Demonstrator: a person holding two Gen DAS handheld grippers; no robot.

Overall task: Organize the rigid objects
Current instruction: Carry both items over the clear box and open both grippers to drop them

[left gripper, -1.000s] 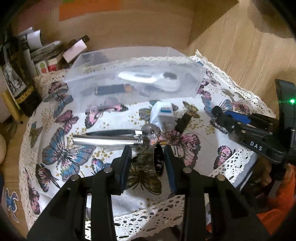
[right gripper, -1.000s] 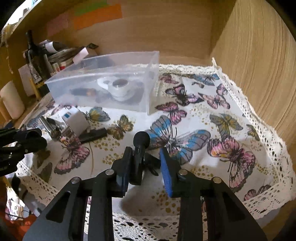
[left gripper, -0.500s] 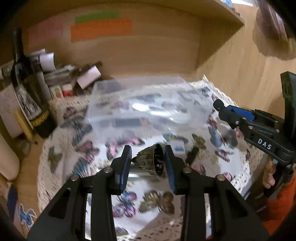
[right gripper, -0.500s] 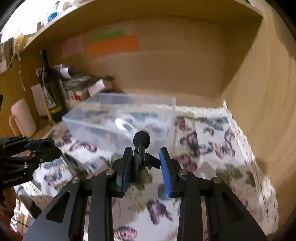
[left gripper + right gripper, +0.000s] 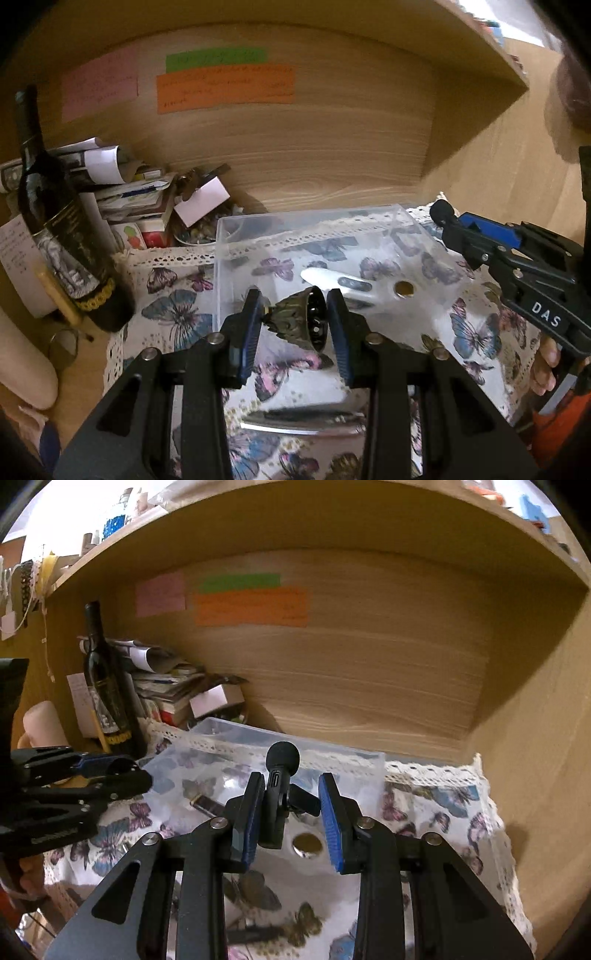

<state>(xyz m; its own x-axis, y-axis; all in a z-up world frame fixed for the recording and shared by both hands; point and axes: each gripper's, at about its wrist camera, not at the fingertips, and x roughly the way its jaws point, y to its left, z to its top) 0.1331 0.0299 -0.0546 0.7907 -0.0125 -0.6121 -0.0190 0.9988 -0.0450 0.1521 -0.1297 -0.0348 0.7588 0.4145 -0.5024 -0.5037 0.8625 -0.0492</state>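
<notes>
dim warm indoor light, strong fisheye bending at edges, dark vignetted corners, slight blur

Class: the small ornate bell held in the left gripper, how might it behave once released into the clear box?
The bell looks like cast metal, so probably stiff and heavy for its size. Its flared round mouth suggests it may roll in an arc if dropped sideways into the clear box. The embossed surface likely helps the left gripper hold it.

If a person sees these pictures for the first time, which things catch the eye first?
First, the two loads: the left claw grips an ornate bronze bell, and the right claw carries a small black microphone, both above the clear plastic box. Next come the butterfly tablecloth and the dark wine bottle on the left.
</notes>
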